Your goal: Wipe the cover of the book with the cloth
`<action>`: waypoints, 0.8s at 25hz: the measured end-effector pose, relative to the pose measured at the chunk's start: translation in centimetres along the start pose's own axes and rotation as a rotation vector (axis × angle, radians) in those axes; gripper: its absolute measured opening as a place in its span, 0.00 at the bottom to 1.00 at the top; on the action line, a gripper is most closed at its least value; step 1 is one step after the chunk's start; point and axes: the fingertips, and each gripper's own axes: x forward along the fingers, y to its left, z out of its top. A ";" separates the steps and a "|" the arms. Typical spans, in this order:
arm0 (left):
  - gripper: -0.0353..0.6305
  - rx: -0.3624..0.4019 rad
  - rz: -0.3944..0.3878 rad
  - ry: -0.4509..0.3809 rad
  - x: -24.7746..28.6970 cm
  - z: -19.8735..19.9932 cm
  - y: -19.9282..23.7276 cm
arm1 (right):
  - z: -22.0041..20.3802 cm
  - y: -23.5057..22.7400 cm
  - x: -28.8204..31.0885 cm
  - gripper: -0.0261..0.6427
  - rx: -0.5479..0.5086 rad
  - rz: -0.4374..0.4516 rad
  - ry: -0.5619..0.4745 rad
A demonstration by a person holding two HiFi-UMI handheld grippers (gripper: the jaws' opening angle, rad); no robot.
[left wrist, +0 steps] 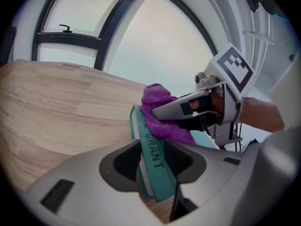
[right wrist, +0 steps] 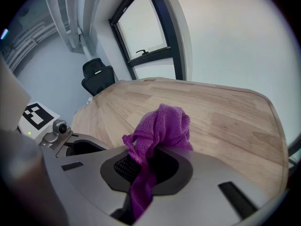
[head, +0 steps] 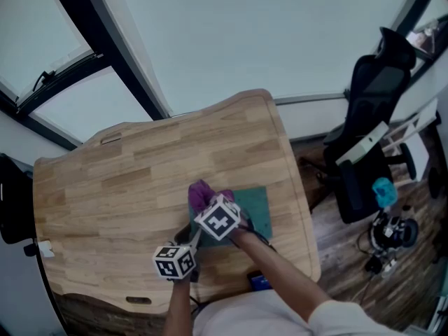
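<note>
- Book (head: 257, 205): teal, lies flat on the wooden table (head: 126, 180), towards the near right edge.
- Left gripper (left wrist: 151, 166): jaws closed down on the book's spine edge, lettering visible between them. Judged purpose: pin the book so it does not slide under wiping.
- Right gripper (right wrist: 148, 166): jaws pinched tight on the purple cloth (right wrist: 162, 124), with a bunched wad out front and a tail hanging back through the jaws.
- Left gripper view shows the wad pressed on the cover just beyond the left jaws, near the spine.
- Judgement: wiping under way; most of the cover lies to the right of the wad.
</note>
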 end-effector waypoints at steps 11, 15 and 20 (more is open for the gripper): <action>0.29 -0.004 0.001 0.000 0.1 0.0 0.0 | 0.3 0.5 0.4 0.10 -0.002 0.020 -0.007; 0.29 -0.009 0.000 -0.001 0.1 0.0 0.0 | 0.2 0.6 0.4 0.10 -0.002 0.022 -0.001; 0.29 -0.034 -0.007 -0.001 0.1 -0.1 0.1 | 0.1 0.6 0.4 0.10 -0.001 0.022 -0.001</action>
